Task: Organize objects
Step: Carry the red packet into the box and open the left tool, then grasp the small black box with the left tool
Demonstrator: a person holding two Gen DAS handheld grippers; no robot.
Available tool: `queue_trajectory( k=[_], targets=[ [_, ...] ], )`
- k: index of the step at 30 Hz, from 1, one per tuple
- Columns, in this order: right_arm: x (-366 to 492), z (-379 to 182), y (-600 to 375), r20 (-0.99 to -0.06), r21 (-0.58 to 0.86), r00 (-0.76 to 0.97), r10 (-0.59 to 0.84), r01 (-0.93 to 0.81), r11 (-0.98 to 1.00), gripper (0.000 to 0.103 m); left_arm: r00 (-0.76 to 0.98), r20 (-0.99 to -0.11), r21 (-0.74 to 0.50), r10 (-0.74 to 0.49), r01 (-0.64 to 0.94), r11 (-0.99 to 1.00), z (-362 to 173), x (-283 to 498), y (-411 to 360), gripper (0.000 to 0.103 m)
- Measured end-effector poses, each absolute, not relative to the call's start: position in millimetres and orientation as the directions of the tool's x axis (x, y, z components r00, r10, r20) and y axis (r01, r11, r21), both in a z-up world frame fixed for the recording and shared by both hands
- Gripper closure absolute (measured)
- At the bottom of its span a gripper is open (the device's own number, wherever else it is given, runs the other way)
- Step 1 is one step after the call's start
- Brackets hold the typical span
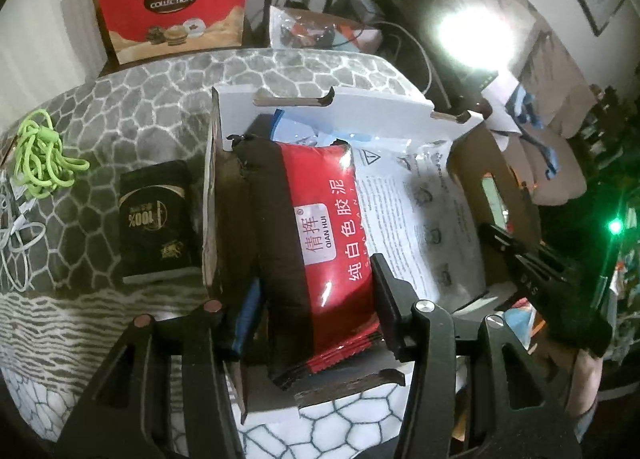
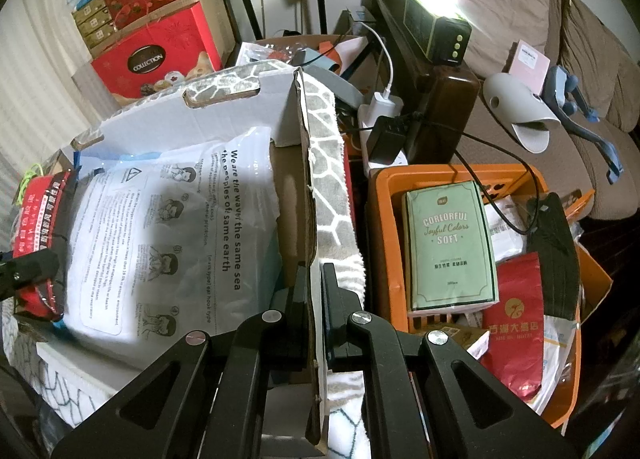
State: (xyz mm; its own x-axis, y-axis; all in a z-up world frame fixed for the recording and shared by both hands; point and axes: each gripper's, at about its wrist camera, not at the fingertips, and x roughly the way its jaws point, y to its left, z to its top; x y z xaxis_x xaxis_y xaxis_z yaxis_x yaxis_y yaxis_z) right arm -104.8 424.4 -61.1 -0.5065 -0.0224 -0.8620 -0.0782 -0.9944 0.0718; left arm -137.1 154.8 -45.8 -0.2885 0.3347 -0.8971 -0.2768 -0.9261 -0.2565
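A white cardboard box (image 1: 360, 107) stands open on a grey patterned cloth. In it lie a white printed plastic bag (image 1: 416, 219) and a red and brown packet (image 1: 324, 243). My left gripper (image 1: 316, 307) is shut on the red packet, holding it upright at the box's left side. My right gripper (image 2: 316, 291) is shut on the box's right wall (image 2: 304, 179); it shows in the left wrist view (image 1: 520, 255) too. The red packet (image 2: 40, 227) and the plastic bag (image 2: 160, 227) also show in the right wrist view.
A black packet (image 1: 160, 219), a green cord bundle (image 1: 40, 155) and white cable (image 1: 16, 235) lie left of the box. A red gift box (image 1: 172, 3) stands behind. An orange basket (image 2: 384, 243) with a green tissue pack (image 2: 452, 243) sits right of the box.
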Motion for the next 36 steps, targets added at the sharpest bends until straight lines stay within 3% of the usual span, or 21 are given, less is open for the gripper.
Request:
queue_trajectory(
  k=[4,9,11,21,36],
  targets=[
    [-104,-61,425,-0.862,0.07,-0.507,-0.022,-0.076,-0.995,0.099,-0.279,-0.909,-0.242,0.31,-0.253,-0.937,-46,-138,158,0.052],
    [-105,-61,425,-0.862,0.07,-0.507,-0.022,-0.076,-0.995,0.099,-0.267,-0.89,-0.313,0.371,-0.236,-0.92,-37,-138,149,0.044],
    [-105,-61,425,-0.862,0.071,-0.507,-0.023,-0.077,-0.995,0.099,-0.281,-0.881,-0.325,0.381,-0.225,-0.919,-29,-139,142,0.031],
    [-105,-62,425,-0.862,0.07,-0.507,-0.021,-0.078,-0.994,0.099,-0.35,-0.851,-0.345,0.391,-0.188,-0.92,-6,-155,91,0.024],
    [-104,-62,425,-0.862,0.068,-0.506,-0.02,-0.076,-0.995,0.099,-0.31,-0.887,-0.331,0.343,-0.092,-0.939,-64,-184,40,0.024]
  ],
)
